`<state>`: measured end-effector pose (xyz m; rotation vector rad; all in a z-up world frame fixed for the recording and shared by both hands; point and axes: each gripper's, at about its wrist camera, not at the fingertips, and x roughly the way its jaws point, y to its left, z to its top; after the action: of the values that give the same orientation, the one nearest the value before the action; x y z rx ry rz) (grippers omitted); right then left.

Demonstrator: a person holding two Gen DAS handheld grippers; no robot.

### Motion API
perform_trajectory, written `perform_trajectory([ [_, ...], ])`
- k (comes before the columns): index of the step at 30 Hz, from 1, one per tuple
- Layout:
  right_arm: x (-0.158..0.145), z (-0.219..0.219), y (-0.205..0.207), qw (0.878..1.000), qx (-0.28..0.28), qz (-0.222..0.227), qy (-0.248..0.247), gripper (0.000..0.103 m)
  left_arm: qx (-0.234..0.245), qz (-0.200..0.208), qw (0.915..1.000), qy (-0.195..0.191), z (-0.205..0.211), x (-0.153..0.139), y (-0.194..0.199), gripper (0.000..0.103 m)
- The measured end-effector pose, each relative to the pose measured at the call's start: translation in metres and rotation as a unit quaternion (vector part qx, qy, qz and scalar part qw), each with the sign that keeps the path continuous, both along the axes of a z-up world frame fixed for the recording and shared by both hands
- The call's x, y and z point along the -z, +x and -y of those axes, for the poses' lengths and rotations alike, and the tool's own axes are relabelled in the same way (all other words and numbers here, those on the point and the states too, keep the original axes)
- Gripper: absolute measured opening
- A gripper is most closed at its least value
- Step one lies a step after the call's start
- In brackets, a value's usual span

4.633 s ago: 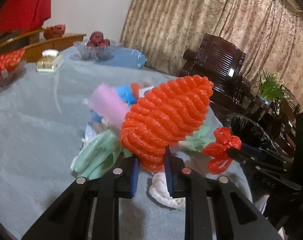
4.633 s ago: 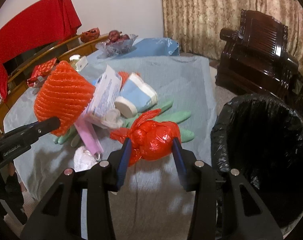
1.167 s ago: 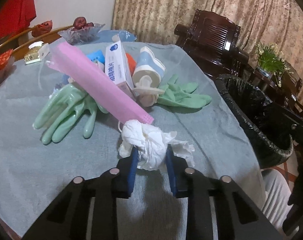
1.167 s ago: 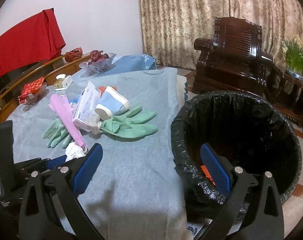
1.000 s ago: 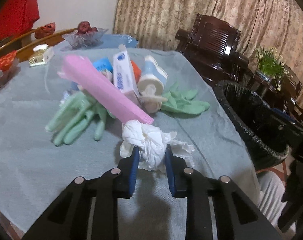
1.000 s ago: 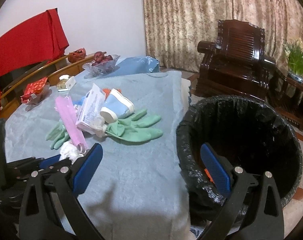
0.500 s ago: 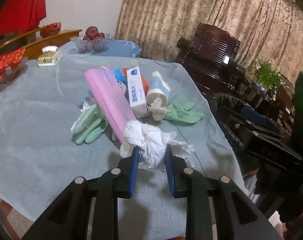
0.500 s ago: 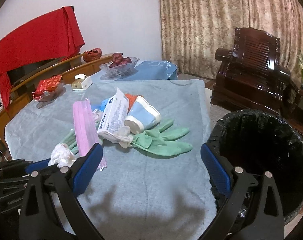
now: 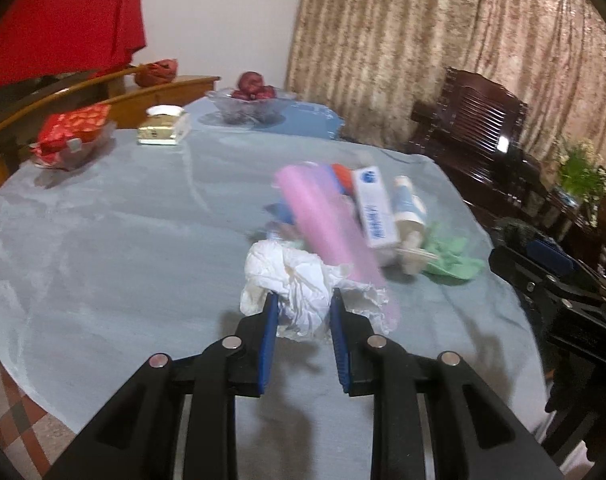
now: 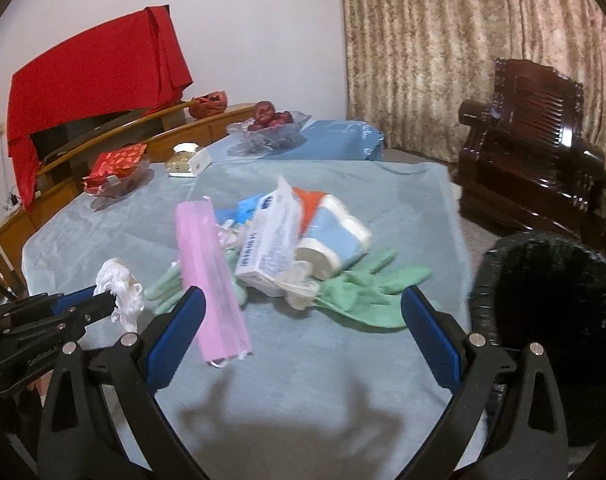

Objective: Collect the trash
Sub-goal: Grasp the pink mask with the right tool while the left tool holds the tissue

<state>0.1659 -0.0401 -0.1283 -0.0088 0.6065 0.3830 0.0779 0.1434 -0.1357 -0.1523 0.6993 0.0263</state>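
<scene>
Gripping a crumpled tissue (image 9: 299,280) above the table's (image 9: 103,248) near edge, the left gripper (image 9: 301,307) is clenched; the right gripper (image 10: 303,300) gapes empty before the trash pile (image 10: 287,248), bin (image 10: 551,292) at right.

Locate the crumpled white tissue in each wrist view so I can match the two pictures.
Left wrist view: the crumpled white tissue sits low centre, clamped in the left tongs.
Right wrist view: the tissue is at lower left, at the tip of the left tongs.
Shared landmark: the pink face mask, just beside the tissue in both.
</scene>
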Motion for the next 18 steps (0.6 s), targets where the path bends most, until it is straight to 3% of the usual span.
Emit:
perform_trajectory([
  [11, 0.031, -0.074, 0.015, 0.997, -0.069, -0.030, -0.029, 0.086, -0.046, -0.010, 0.9988, 0.017, -0.039, 0.012, 0.003, 0.026],
  [18, 0.052, -0.096, 0.030, 0.994, -0.074, -0.056, -0.052, 0.076, -0.052, -0.008, 0.9984, 0.020, -0.047, 0.012, 0.001, 0.026],
])
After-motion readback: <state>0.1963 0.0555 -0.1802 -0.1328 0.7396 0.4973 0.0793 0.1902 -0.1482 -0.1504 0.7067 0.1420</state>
